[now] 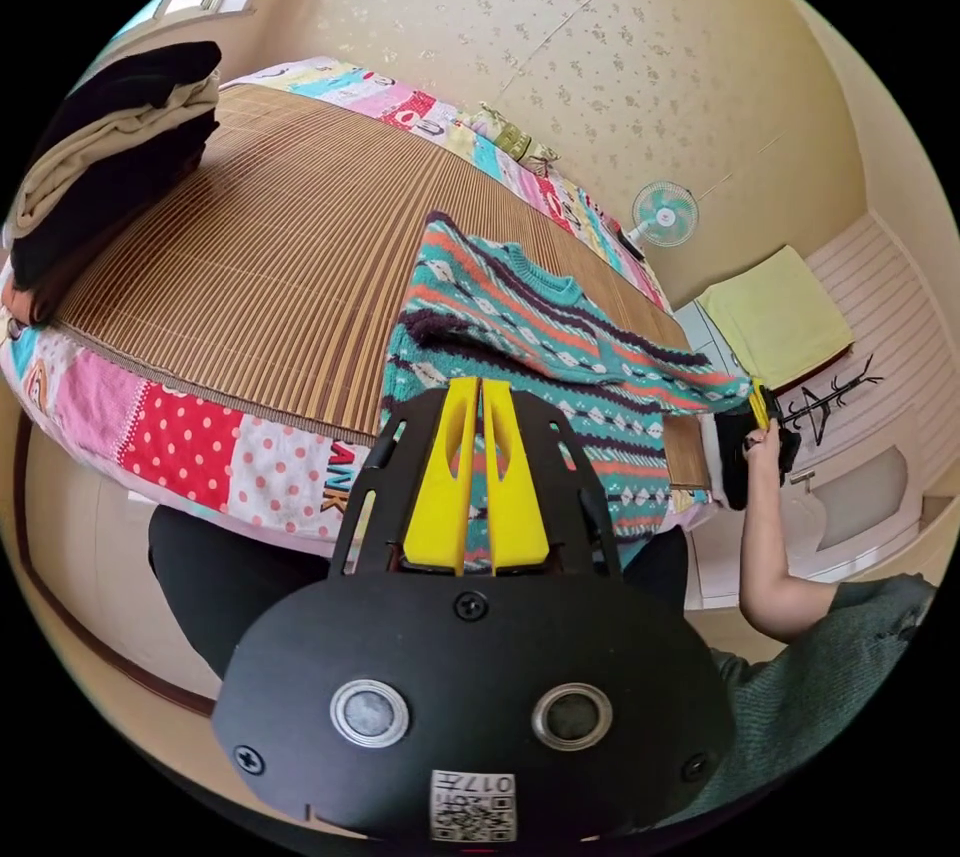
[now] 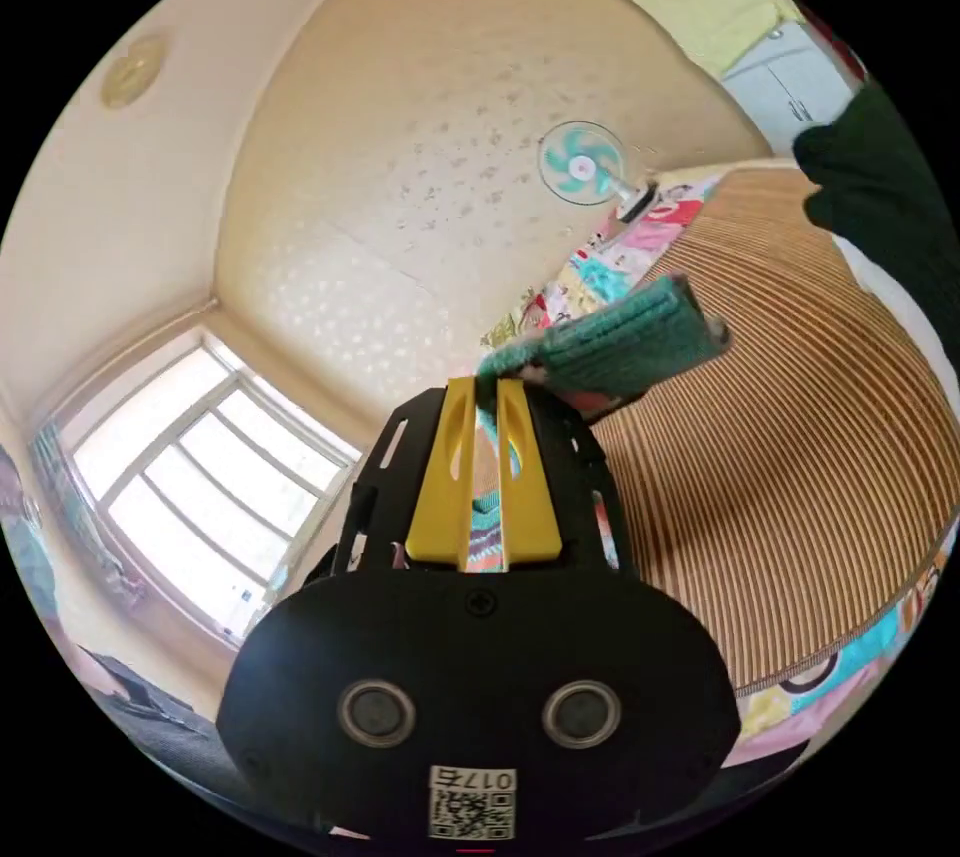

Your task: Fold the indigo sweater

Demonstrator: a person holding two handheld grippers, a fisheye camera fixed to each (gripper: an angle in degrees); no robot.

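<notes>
Right hand-held gripper (image 2: 487, 394) pinches sweater (image 1: 540, 337) cuff (image 2: 620, 342).

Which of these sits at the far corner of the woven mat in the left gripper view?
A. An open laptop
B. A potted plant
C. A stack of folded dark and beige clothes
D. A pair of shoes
C: a stack of folded clothes, black and beige layers, rests at the mat's far corner, apart from the patterned sweater.

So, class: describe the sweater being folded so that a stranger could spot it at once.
Find the bed's brown slatted mat. At its near edge lies the sweater, one end lifted by the right claw. Teal, coral and dark stripes set it apart from the plain dark folded stack.
</notes>
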